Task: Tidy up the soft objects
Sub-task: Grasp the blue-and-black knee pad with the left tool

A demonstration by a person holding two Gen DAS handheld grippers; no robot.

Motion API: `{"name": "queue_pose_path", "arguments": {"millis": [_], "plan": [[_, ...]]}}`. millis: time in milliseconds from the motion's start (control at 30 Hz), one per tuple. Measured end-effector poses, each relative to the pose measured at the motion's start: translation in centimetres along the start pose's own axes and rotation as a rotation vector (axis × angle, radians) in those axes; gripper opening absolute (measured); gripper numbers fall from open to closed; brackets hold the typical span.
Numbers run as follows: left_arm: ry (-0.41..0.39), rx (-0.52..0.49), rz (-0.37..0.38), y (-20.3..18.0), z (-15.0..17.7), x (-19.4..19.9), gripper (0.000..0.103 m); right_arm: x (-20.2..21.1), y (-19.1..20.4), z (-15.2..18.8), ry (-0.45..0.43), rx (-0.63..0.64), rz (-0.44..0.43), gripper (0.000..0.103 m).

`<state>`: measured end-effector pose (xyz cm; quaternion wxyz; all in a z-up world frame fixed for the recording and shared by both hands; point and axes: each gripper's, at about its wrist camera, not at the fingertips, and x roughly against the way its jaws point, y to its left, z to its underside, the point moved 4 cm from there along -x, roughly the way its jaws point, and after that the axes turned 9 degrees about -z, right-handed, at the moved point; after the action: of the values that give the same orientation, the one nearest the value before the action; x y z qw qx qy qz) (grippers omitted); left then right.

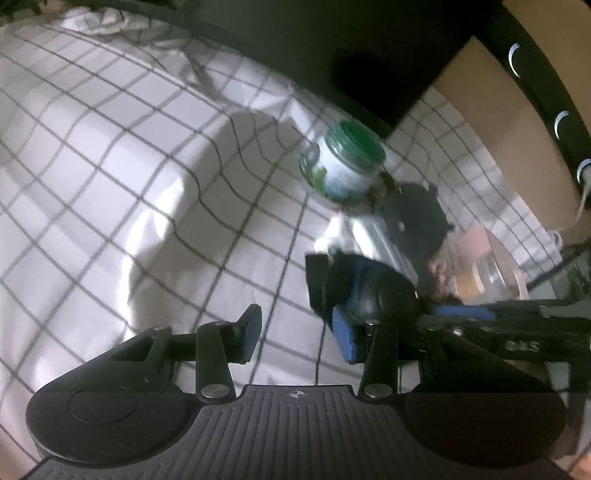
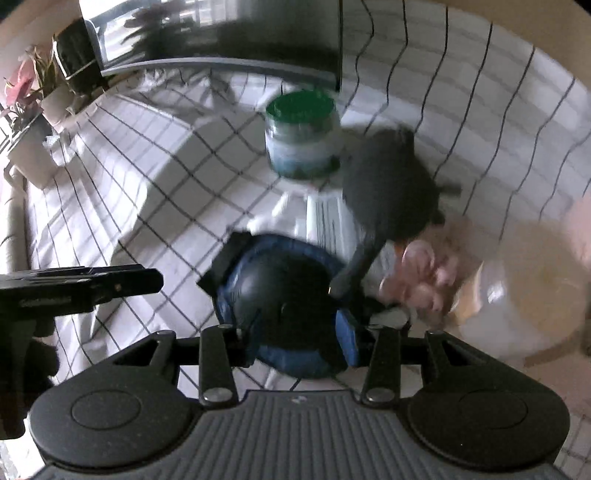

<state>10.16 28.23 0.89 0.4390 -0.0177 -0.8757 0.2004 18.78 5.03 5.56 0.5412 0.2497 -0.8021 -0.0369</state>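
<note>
A pile of soft things lies on a white checked cloth. A blue and black padded knee pad sits between the fingers of my right gripper, which is closed around it. Behind it lie a dark grey cap, a white folded cloth and a pink soft item. My left gripper is open and empty, just left of the knee pad. The cap also shows in the left wrist view.
A green-lidded jar stands behind the pile, also in the left wrist view. A dark monitor stands at the back. A pale basket or bowl sits at right. Potted plants stand far left.
</note>
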Motion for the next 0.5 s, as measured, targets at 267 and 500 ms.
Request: {"name": "queue_pose_path", "arguments": {"millis": [267, 500], "plan": [[0.027, -0.031, 0.036, -1.1, 1.2, 0.4, 0.046, 0.3, 1.1, 3.3, -0.192, 0.124, 0.083, 0.055], [0.106, -0.043, 0.064, -2.2, 2.9, -0.6, 0.046, -0.6, -0.9, 2.0, -0.271, 0.017, 0.027, 0.061]]}}
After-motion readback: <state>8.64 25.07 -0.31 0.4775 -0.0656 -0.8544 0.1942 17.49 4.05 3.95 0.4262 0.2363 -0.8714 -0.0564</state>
